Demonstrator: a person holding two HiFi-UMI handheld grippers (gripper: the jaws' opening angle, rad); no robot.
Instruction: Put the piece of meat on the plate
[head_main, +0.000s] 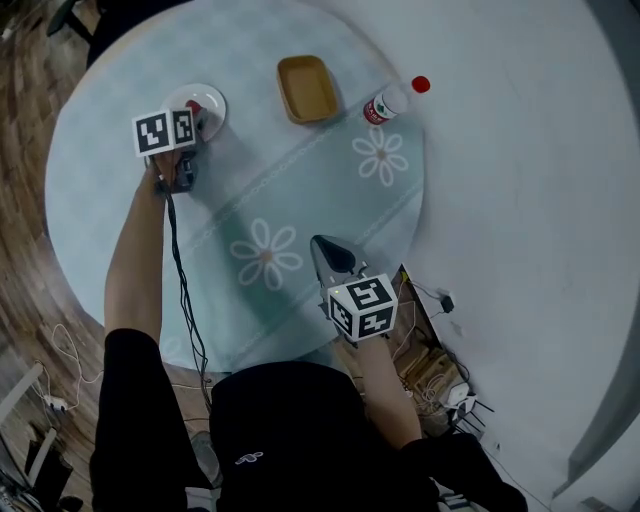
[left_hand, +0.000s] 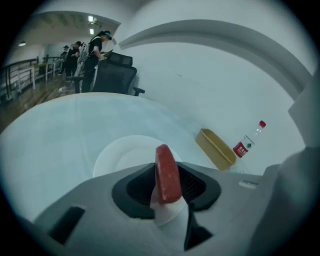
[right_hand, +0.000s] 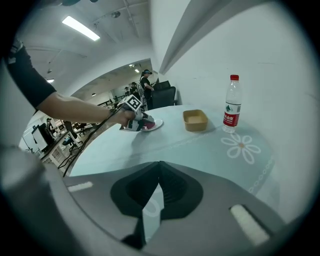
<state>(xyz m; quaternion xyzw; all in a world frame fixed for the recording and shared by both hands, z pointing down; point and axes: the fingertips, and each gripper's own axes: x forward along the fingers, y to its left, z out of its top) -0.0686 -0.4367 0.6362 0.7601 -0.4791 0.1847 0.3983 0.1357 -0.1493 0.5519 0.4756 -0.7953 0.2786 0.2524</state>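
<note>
A red piece of meat (left_hand: 167, 172) stands on edge between my left gripper's (left_hand: 167, 180) jaws, which are shut on it. In the left gripper view the small white plate (left_hand: 120, 156) lies just below and beyond the meat. From the head view, the left gripper (head_main: 197, 119) hangs over the near edge of the plate (head_main: 211, 98) at the table's far left, and a bit of red meat (head_main: 193, 105) shows there. My right gripper (head_main: 322, 243) hovers over the table's near side, far from the plate. Its jaws meet at the tips with nothing between them (right_hand: 159, 167).
A shallow tan tray (head_main: 308, 88) sits right of the plate, and a clear water bottle with a red cap (head_main: 392, 102) stands beyond it. The round table wears a pale blue cloth with daisies (head_main: 266, 254). A black cable (head_main: 185, 290) trails from the left gripper. People stand far off.
</note>
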